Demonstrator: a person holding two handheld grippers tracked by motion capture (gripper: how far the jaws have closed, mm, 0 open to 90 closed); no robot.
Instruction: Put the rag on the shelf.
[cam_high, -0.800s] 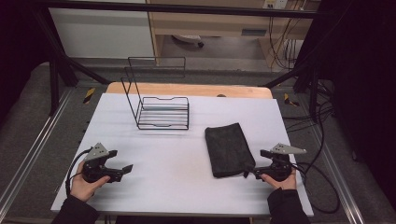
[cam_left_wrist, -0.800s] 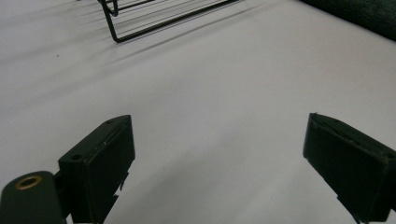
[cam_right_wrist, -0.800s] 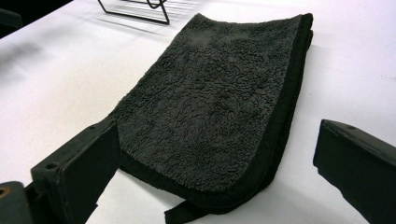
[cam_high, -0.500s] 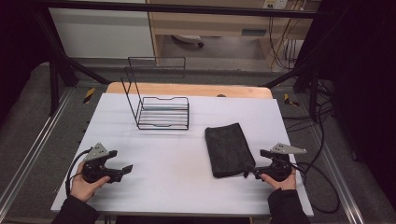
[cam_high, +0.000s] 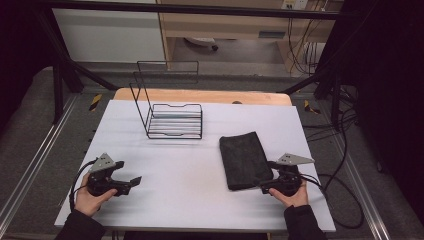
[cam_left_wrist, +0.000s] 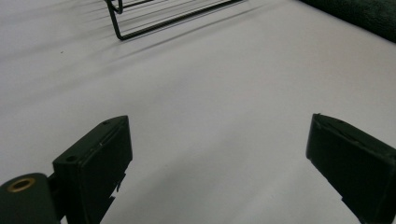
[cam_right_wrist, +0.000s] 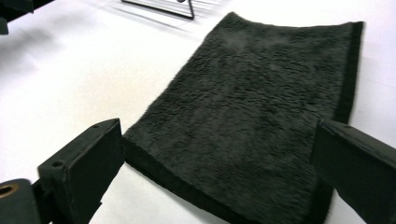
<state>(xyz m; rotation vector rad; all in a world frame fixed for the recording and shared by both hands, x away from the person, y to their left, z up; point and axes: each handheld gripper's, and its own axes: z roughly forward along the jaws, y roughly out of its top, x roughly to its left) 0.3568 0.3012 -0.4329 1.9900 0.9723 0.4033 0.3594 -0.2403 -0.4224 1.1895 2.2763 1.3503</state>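
A folded dark fuzzy cloth (cam_high: 245, 160) lies flat on the white table (cam_high: 190, 175), right of centre. My right gripper (cam_high: 267, 184) rests at the cloth's near right corner, open, its jaws standing wide on either side of the cloth's near edge (cam_right_wrist: 219, 154) without pressing it. My left gripper (cam_high: 131, 182) sits low over the table's near left part, open with nothing between its jaws, bare white surface (cam_left_wrist: 215, 140) ahead of it. A black wire rack (cam_high: 172, 117) stands toward the back left of centre; its front corner (cam_left_wrist: 121, 32) appears in the left gripper view.
A wooden board edge (cam_high: 200, 95) runs along the table's far side. Black frame posts (cam_high: 60, 75) flank the table, and cables (cam_high: 345, 185) trail off the right edge beside the right hand. The cloth's far end lies close to the rack (cam_right_wrist: 182, 11).
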